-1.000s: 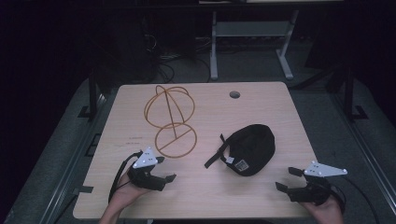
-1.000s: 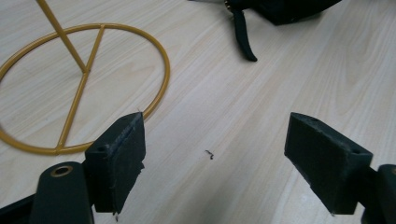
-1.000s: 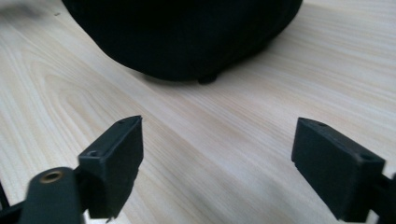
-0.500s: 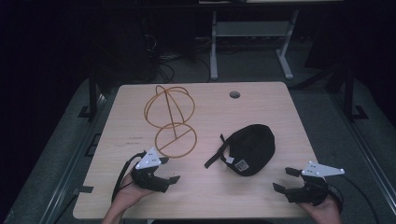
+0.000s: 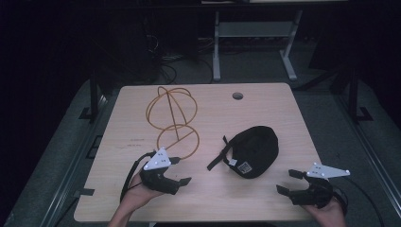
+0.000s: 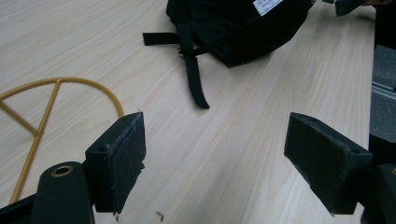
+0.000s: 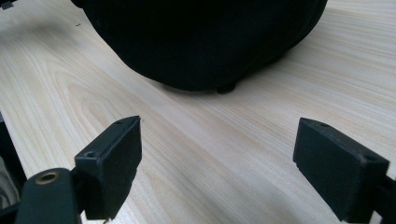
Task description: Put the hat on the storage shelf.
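Pale wood table in a dark room, with a black cap at its centre-right and both grippers low at the near edge.

From the cap, the left gripper sits at about 8 o'clock and the right gripper at about 5 o'clock, each with jaws spread wide and holding nothing. A white label on the cap carries print too small to read. In the left gripper view the cap's strap trails over the wood beside the base ring of a gold wire stand; in the high view that stand rises at the cap's 10 o'clock. Seen from the right gripper view, the cap's dome looms close ahead.
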A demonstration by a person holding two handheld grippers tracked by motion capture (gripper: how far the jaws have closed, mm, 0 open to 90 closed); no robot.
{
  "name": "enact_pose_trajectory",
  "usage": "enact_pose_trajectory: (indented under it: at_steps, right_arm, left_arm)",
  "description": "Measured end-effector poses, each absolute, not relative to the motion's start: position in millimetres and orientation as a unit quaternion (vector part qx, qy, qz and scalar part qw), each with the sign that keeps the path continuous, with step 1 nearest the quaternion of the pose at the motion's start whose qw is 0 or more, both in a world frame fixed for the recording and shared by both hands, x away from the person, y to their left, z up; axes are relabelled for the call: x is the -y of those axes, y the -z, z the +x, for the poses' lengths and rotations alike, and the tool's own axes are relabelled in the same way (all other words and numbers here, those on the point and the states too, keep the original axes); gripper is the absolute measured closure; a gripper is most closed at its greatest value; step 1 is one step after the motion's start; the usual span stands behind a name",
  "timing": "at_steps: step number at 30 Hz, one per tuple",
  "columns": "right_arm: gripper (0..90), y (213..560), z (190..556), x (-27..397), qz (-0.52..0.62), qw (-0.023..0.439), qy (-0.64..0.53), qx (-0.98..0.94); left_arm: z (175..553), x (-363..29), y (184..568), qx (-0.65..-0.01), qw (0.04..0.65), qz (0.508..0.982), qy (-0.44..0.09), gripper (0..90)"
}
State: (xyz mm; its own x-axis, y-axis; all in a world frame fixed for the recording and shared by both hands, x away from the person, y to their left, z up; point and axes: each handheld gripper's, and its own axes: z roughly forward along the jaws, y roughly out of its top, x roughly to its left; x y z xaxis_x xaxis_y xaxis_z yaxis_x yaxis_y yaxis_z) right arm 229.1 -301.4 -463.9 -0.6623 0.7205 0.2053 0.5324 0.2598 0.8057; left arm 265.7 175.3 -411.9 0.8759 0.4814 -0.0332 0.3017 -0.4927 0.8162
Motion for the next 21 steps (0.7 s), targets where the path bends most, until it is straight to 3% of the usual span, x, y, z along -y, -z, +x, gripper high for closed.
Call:
enact_pose_trajectory:
  at_steps: [21]
  right_arm:
    - [15.3,463.1,231.0,302.3,0.396,0.099,-0.472,-0.781]
  left_arm:
    - [275.9,-122.2,395.4,-0.178,0.458,0.868,-0.070,21.2]
